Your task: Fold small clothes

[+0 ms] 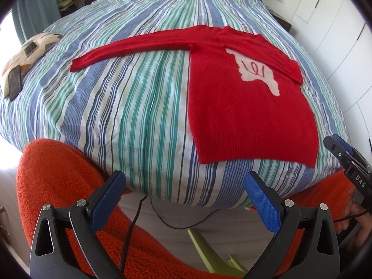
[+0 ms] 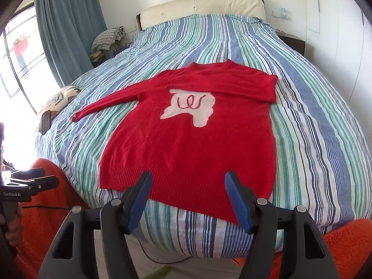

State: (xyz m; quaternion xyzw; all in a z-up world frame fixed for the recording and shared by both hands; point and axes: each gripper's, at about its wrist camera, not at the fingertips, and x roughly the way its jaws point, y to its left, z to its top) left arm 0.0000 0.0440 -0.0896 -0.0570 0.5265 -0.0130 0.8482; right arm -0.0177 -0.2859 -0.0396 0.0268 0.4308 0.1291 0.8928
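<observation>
A small red sweater [image 2: 186, 139] with a pale patch on its chest lies flat on the striped bed; it also shows in the left wrist view [image 1: 251, 116]. Its left sleeve [image 1: 130, 48] stretches out to the left. Its right sleeve [image 2: 246, 88] is folded across the chest. My left gripper [image 1: 184, 181] is open and empty, held off the bed's near edge, left of the hem. My right gripper [image 2: 187, 181] is open and empty, just above the sweater's ribbed hem [image 2: 181, 186]. The right gripper also shows at the right edge of the left wrist view [image 1: 346, 158].
The striped duvet [image 1: 130, 107] covers the whole bed. A cushion [image 1: 30, 48] and a dark phone [image 1: 15, 82] lie at the bed's left side. An orange fleece [image 1: 58, 181] hangs at the near edge. A black cable [image 1: 167, 220] runs on the floor below.
</observation>
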